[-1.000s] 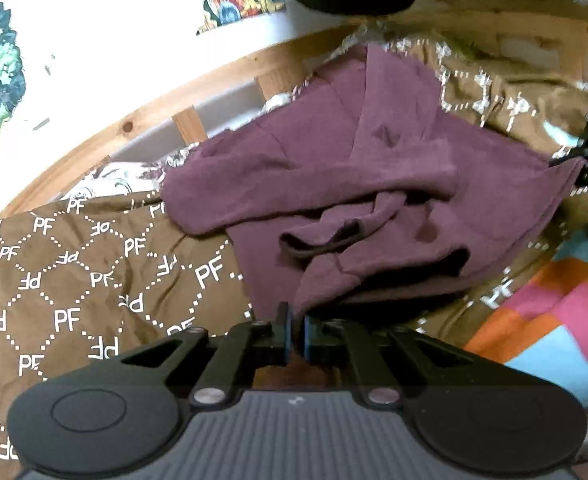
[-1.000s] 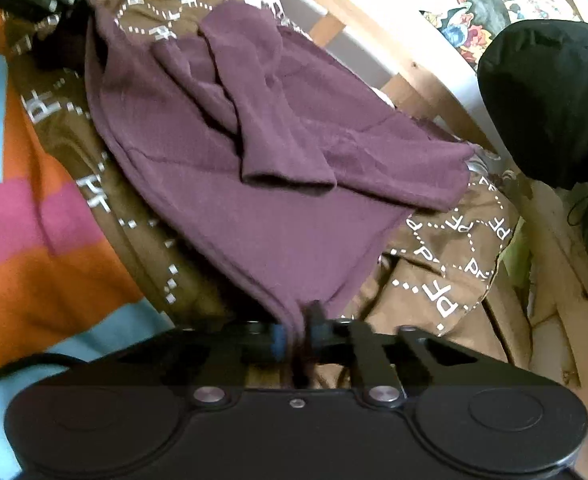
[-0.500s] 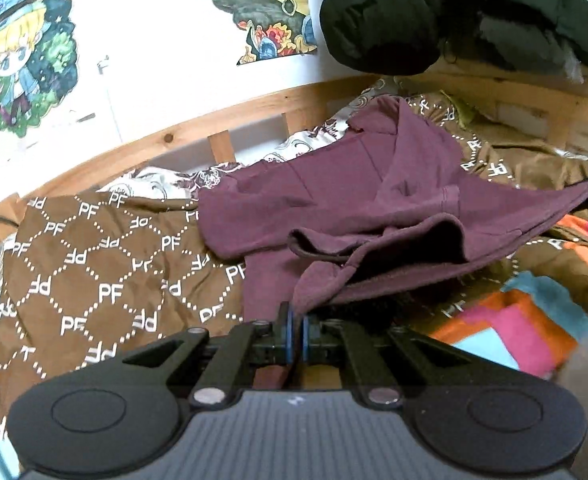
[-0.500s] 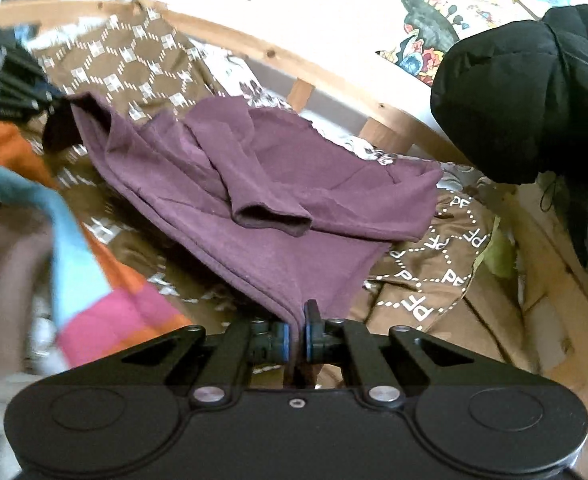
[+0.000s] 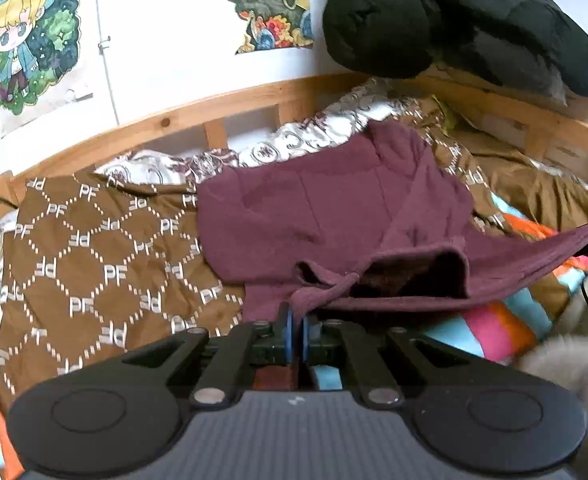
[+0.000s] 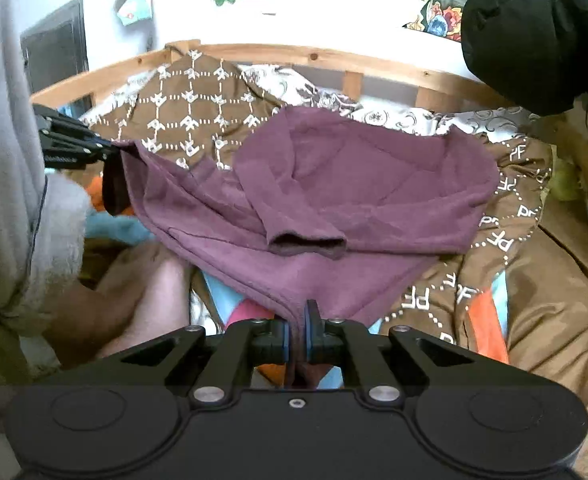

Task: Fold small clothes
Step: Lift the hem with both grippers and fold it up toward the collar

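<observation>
The left gripper (image 5: pixel 294 322) and right gripper (image 6: pixel 299 330) each pinch a corner of a maroon sweatshirt's (image 6: pixel 358 184) hem, jaws clamped tight on the cloth. The garment's near edge hangs lifted between them while the rest lies, one sleeve (image 6: pixel 290 216) folded across, on a brown monogram quilt (image 5: pixel 94 264) before a wooden bed rail (image 5: pixel 198 114).

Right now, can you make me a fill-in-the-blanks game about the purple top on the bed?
1. The left gripper and right gripper are both ____ on the purple top.
2. The quilt under the top is brown with the white letters ____.
3. The folded-over sleeve is ____ the top.
4. The bed frame is made of ____.

Missing words: shut; PF; on; wood
</observation>
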